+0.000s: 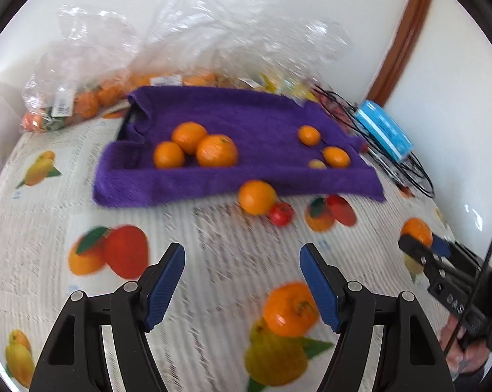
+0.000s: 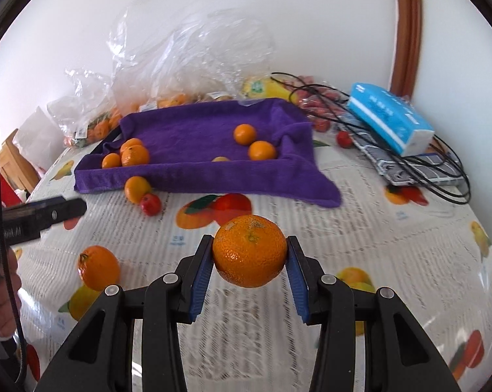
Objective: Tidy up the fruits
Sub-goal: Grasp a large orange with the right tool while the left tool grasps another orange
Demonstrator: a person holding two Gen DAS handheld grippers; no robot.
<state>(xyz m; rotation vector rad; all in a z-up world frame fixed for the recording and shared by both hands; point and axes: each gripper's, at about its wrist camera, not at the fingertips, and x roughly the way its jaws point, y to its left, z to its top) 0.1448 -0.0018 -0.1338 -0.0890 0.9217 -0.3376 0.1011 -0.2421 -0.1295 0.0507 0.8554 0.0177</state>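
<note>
The right tongs [image 2: 249, 261] are clamped on an orange [image 2: 249, 250], pinched across its middle and carried above the bench [image 2: 360, 228], so it can travel to the towel-lined tray [image 2: 197, 130] ahead. The left tongs [image 1: 242, 281] stand apart and empty, aimed at a loose orange [image 1: 256, 196] and a small red fruit [image 1: 281, 214] lying just before the tray, likely next. Three oranges [image 1: 193, 145] sit grouped at the tray's left, smaller ones [image 1: 324, 148] at its right: sorting by size, it seems.
</note>
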